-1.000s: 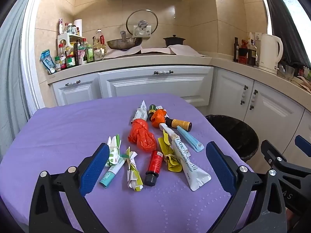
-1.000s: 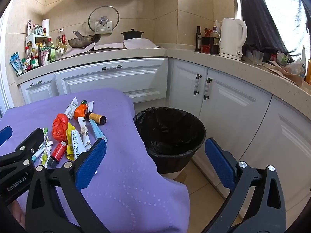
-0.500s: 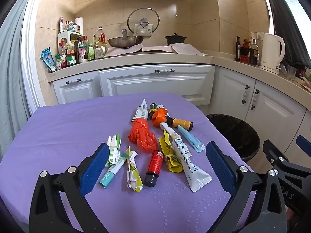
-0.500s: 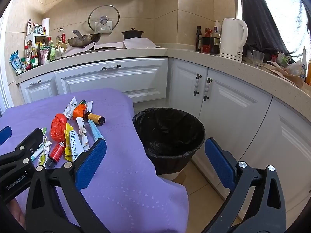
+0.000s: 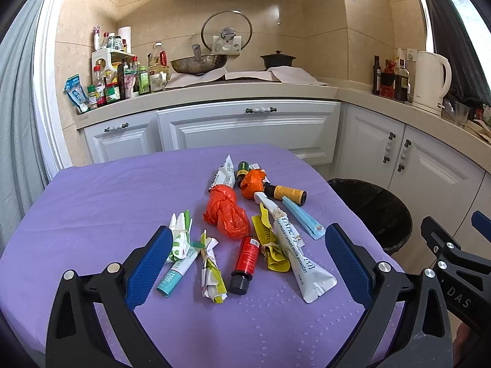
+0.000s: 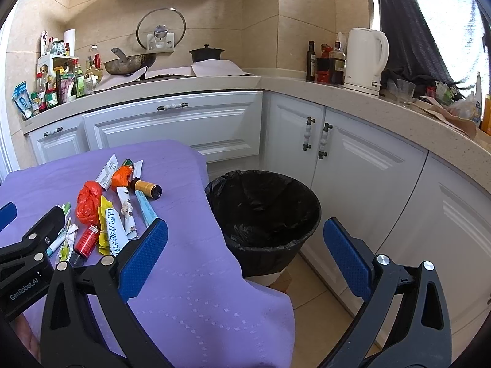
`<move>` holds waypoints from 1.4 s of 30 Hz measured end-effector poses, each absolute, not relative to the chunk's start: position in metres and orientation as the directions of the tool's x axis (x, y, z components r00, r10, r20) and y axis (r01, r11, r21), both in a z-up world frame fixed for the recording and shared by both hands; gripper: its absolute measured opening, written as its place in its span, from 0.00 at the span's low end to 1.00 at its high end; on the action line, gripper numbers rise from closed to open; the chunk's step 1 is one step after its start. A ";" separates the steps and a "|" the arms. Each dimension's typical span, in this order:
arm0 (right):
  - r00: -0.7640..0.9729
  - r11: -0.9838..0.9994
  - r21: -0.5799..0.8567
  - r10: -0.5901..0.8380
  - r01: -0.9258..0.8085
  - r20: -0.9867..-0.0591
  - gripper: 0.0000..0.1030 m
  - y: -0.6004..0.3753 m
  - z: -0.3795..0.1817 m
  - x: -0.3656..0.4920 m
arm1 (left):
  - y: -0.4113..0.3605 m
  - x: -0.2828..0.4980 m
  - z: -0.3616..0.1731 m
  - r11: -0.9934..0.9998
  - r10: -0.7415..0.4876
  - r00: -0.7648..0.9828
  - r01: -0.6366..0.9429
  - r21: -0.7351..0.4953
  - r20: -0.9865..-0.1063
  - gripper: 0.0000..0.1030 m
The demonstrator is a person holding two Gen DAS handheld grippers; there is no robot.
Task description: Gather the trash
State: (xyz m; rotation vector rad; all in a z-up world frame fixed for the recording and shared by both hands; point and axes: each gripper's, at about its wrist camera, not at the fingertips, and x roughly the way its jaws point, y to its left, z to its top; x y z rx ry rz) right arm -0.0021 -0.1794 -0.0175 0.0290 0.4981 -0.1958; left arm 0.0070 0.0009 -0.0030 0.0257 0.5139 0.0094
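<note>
Several pieces of trash lie in the middle of the purple tablecloth: a crumpled orange bag, a red bottle, a white milk-powder sachet, a yellow wrapper, a teal tube, a brown bottle with a yellow label. My left gripper is open and empty, just in front of the pile. My right gripper is open and empty, held off the table's right edge, facing the black-lined bin.
The bin stands on the floor right of the table, in front of white cabinets. A counter behind holds a wok, pot, bottles and a white kettle.
Both views have shifted slightly; the left gripper has risen or tilted a little. The trash has not moved and both grippers stay open.
</note>
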 end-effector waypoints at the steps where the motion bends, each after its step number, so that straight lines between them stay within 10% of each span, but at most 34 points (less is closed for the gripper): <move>1: 0.860 0.981 -0.020 -0.179 0.193 -0.477 0.96 -0.179 -0.017 -0.002 | 0.001 0.007 -0.003 1.000 0.017 0.871 -0.003 0.028 -0.490 0.94; 42: 0.859 0.979 -0.019 -0.185 0.201 -0.477 0.96 -0.185 -0.014 -0.007 | 0.000 0.005 -0.008 0.999 0.013 0.867 0.005 0.034 -0.499 0.94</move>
